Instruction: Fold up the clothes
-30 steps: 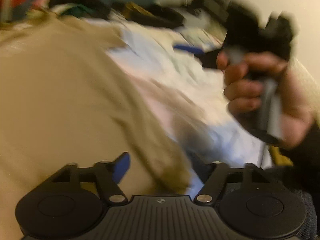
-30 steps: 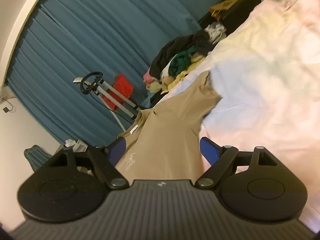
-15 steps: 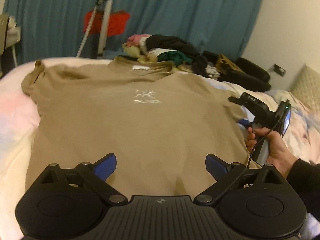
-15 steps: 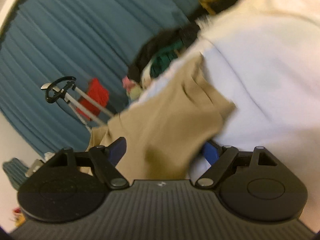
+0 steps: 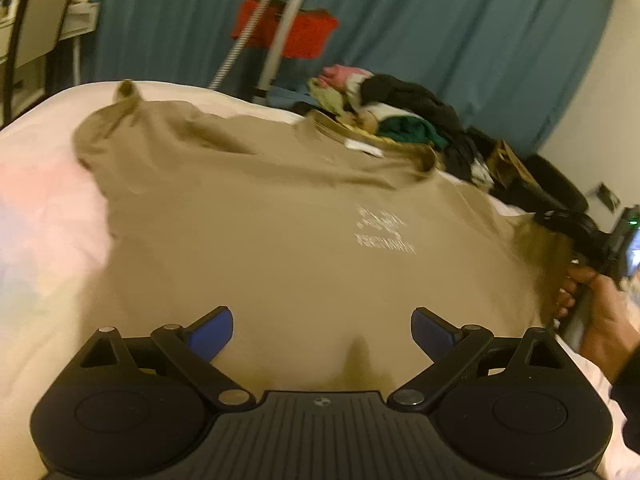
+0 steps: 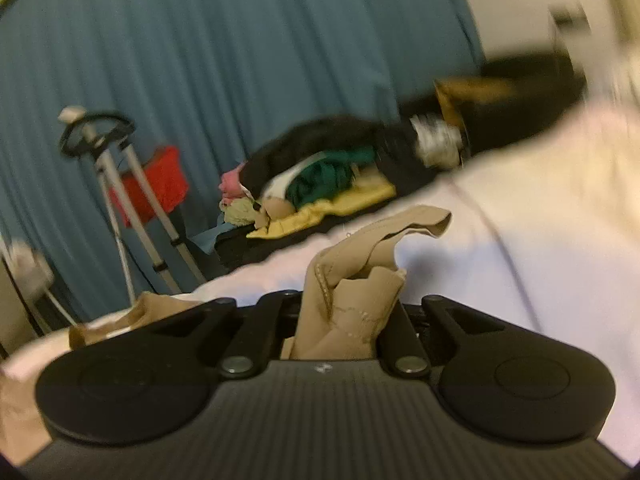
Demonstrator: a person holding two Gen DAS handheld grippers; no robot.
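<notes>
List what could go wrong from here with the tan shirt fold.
1. The right gripper has just closed on a bunched wad of the tan T-shirt; pulling may drag several layers and wrinkle the fold.
2. The left gripper is open, holding nothing, so the shirt may slide across the bedding.
3. The clothes pile touches the collar and could snag.

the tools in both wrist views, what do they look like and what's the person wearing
Both tools are matte black: a ribbed centre plate, two round side discs, linkage arms with silver pivot pins. The left tool has blue fingers; the right tool looks identical, and on it a small green light glows. The right hand shows a dark sleeve.
</notes>
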